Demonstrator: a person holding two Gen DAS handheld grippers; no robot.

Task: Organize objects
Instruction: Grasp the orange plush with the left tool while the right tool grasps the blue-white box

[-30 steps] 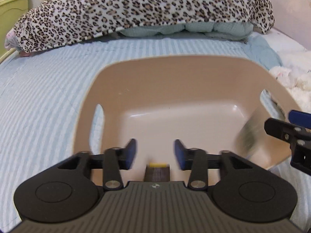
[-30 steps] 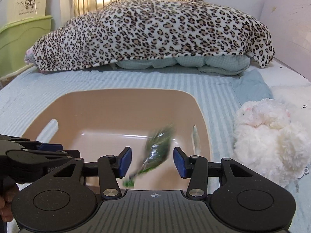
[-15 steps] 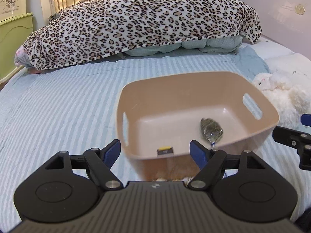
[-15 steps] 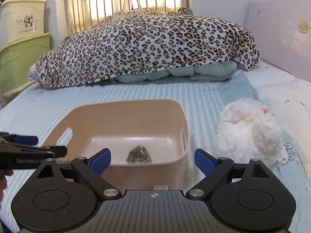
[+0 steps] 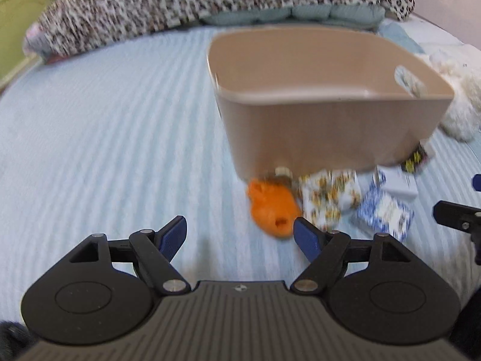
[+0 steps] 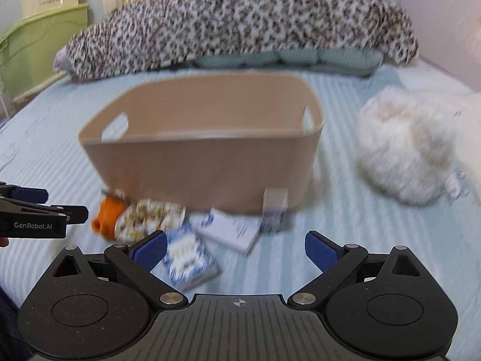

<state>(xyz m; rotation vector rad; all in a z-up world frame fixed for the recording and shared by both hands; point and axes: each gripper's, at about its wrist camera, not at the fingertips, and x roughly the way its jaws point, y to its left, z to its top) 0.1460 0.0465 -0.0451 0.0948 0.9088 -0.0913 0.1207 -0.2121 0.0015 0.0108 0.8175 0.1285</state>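
Observation:
A beige plastic bin stands on the striped bed. Loose items lie in front of its near wall: an orange toy, a white patterned packet, a blue-and-white pack, a white box and a small white carton. My left gripper hangs open over bare sheet, left of the orange toy. My right gripper has its jaws still opening, with nothing pressed between them; the blue-and-white pack lies below its left finger.
A leopard-print blanket is heaped over pillows at the bed's far end. A white fluffy toy lies right of the bin. Green storage boxes stand beyond the bed's left edge. Open sheet spreads left of the bin.
Both grippers pulled back from over the bin and opened wider. A green packet dropped from the right gripper into the bin. The loose items in front of the bin came into view.

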